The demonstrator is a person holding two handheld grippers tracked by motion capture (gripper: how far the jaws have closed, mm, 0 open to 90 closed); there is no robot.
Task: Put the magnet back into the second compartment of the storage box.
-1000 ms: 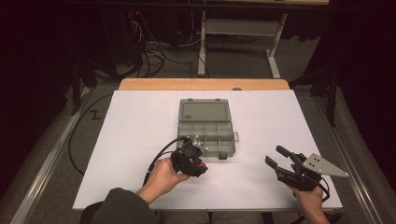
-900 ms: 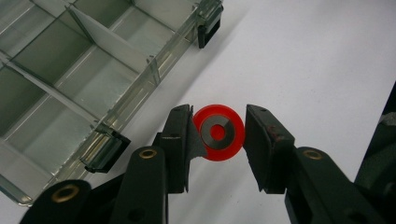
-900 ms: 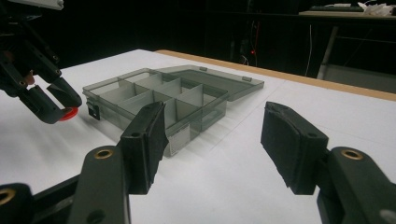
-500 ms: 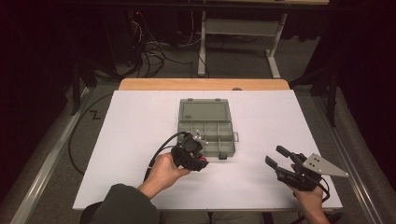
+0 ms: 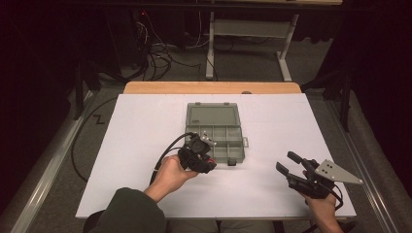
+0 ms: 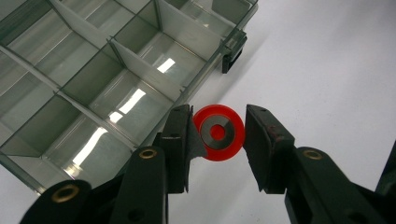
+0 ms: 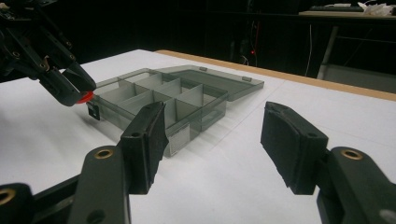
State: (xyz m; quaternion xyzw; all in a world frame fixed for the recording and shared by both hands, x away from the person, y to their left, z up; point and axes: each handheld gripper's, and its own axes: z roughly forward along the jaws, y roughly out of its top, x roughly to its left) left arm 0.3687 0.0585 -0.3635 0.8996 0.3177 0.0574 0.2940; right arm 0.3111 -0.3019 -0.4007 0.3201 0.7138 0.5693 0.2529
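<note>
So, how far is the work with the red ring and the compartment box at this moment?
Done: the compartment box lies open on the table, lid back. In hand: the left gripper holds the red ring between its jaws, just outside the box's near wall. Left: placing the ring in a compartment; those visible look empty. The right gripper waits open, holding nothing.

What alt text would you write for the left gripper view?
Two black tongs bracket a red ring with a grey centre, seen just beside the near edge of an open, clear compartment box with empty-looking sections on a white table.
</note>
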